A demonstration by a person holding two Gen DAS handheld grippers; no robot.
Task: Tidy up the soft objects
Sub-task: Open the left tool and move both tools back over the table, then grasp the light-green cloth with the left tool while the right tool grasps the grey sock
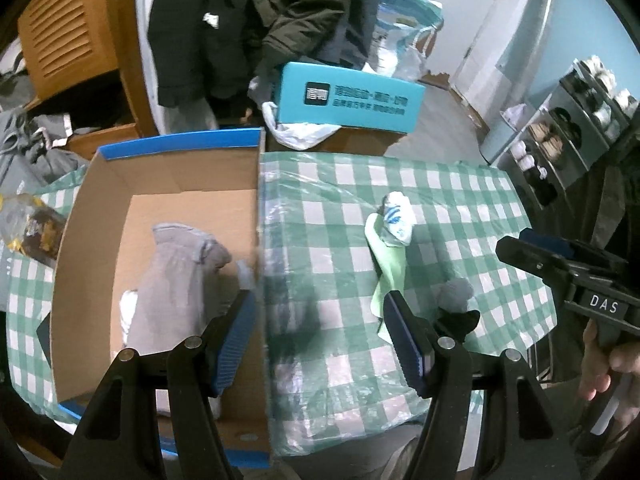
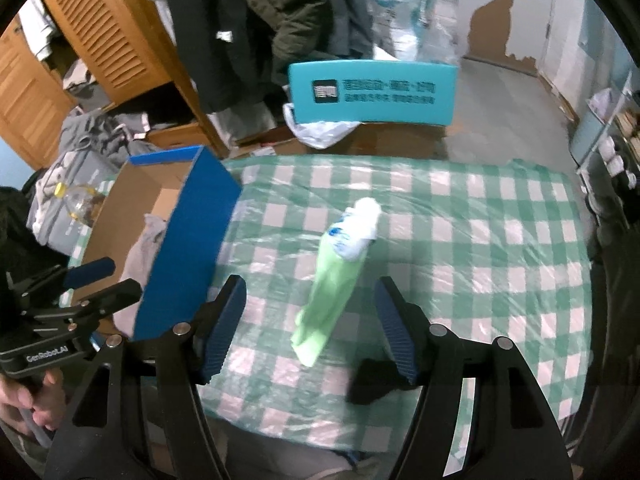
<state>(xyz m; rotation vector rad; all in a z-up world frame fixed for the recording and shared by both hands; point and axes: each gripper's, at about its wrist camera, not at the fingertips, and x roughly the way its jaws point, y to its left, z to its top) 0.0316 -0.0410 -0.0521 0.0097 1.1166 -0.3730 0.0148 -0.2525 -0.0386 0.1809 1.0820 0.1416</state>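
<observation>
A cardboard box (image 1: pixel 160 184) with a blue rim sits on the left of the checked table and holds a grey cloth (image 1: pixel 172 280). My left gripper (image 1: pixel 320 340) stands open, its fingers on either side of the box's right wall. On the table lies a light green cloth (image 2: pixel 328 292) with a white-and-blue sock (image 2: pixel 356 228) on its far end. My right gripper (image 2: pixel 310 332) hovers open over the green cloth, its pads clear of it. A grey sock (image 1: pixel 456 292) and a black sock (image 1: pixel 460 320) lie near the front edge.
The green-and-white checked tablecloth (image 2: pixel 480 240) is covered in clear plastic. A teal box (image 2: pixel 372 92) and a plastic bag stand behind the table, with dark coats hanging above. A wooden louvred cabinet is at the back left and a shoe rack (image 1: pixel 568 128) at the right.
</observation>
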